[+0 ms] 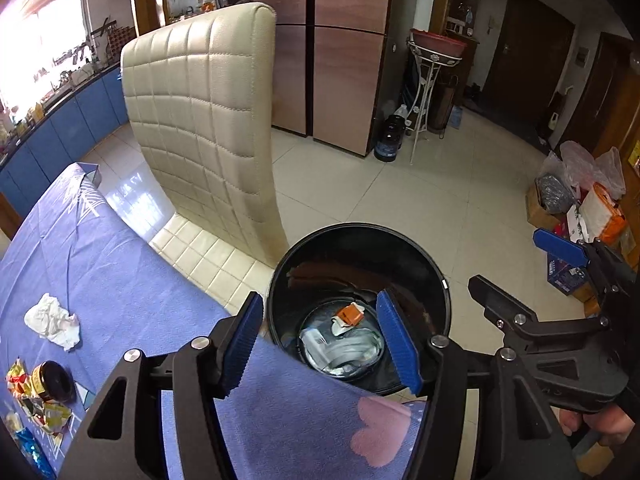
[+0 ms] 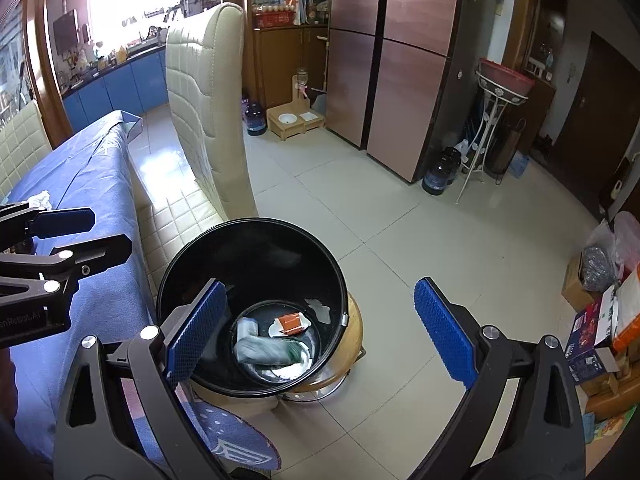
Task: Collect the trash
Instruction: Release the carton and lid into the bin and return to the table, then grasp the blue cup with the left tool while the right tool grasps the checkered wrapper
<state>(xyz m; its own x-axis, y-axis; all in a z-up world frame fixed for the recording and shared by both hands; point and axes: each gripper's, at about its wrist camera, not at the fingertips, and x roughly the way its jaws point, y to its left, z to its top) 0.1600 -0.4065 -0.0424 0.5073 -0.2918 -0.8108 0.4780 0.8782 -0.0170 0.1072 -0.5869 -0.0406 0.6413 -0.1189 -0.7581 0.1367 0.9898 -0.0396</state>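
Observation:
A black round bin stands beside the table, also in the right wrist view. Inside lie an orange wrapper and crumpled plastic packaging. My left gripper is open and empty, over the table edge and the bin's near rim. My right gripper is open and empty, above the bin's right side; it also shows in the left wrist view. A crumpled white tissue, a small dark-lidded jar and colourful wrappers lie on the blue tablecloth.
A cream quilted chair stands against the table, next to the bin. The bin rests on a wooden stool. Boxes and bags sit on the tiled floor at right. A white metal stand and water jugs stand by the brown cabinets.

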